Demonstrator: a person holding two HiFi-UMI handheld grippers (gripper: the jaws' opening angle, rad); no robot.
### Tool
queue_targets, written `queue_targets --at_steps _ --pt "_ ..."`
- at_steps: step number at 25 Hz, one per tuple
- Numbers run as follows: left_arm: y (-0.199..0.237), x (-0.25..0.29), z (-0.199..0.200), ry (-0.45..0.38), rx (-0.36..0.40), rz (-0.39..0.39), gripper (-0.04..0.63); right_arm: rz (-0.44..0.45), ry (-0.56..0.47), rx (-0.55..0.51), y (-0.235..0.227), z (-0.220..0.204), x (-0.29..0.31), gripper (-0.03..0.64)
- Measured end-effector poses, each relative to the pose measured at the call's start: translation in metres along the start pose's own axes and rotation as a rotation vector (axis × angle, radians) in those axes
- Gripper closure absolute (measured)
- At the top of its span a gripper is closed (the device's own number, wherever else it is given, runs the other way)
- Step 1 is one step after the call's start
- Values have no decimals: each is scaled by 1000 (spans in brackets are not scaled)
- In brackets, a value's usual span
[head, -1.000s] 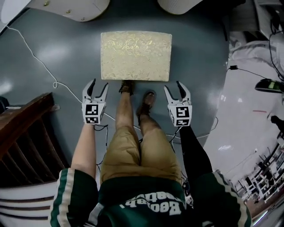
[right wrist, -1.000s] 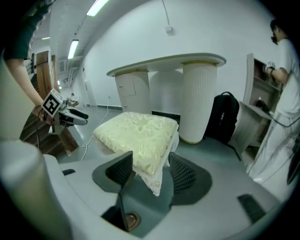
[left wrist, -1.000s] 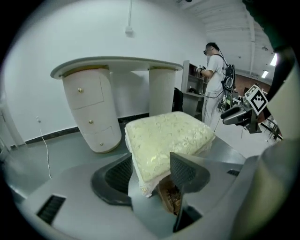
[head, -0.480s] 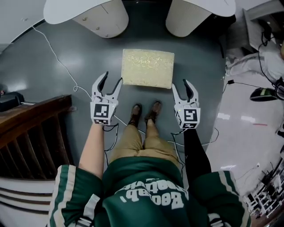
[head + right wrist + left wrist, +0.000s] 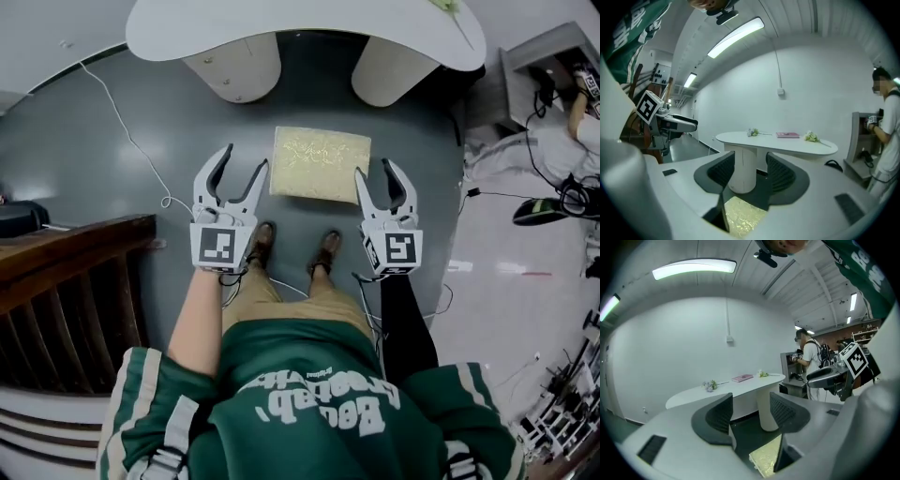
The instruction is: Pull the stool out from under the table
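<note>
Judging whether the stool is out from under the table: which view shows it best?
The head view: the whole stool top shows, clear of the table. Both gripper views catch only a corner of it, low between the jaws.

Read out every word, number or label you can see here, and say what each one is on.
On the green shirt: white lettering, upside down and warped, not reliably readable.
On the cubes of the left claw and right claw (its jaws have just narrowed slightly, nothing between them): square black-and-white markers, no words.
On the pink book lying on the white table: too small to read.
Nothing else carries print.
</note>
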State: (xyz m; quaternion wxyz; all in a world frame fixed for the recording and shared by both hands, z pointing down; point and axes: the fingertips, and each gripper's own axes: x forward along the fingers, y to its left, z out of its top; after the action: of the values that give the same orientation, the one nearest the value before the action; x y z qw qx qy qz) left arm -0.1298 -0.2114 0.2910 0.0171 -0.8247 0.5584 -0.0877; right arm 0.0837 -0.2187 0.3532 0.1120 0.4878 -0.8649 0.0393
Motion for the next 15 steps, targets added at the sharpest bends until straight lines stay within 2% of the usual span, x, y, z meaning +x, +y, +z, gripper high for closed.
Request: queue_targets --at_steps 3,8,11,15 --pt "22 0 22 -25 -6 -42 325 -34 -16 -1 19 30 12 391" --pt "40 -2 67 -93 46 -149 325 -96 -38 -20 55 81 24 397" --pt "54 -14 95 -144 49 -190 325 -143 -74 -24 77 114 21 403" --pt "54 -14 128 -181 70 -222 326 -170 -117 -48 82 147 8 408"
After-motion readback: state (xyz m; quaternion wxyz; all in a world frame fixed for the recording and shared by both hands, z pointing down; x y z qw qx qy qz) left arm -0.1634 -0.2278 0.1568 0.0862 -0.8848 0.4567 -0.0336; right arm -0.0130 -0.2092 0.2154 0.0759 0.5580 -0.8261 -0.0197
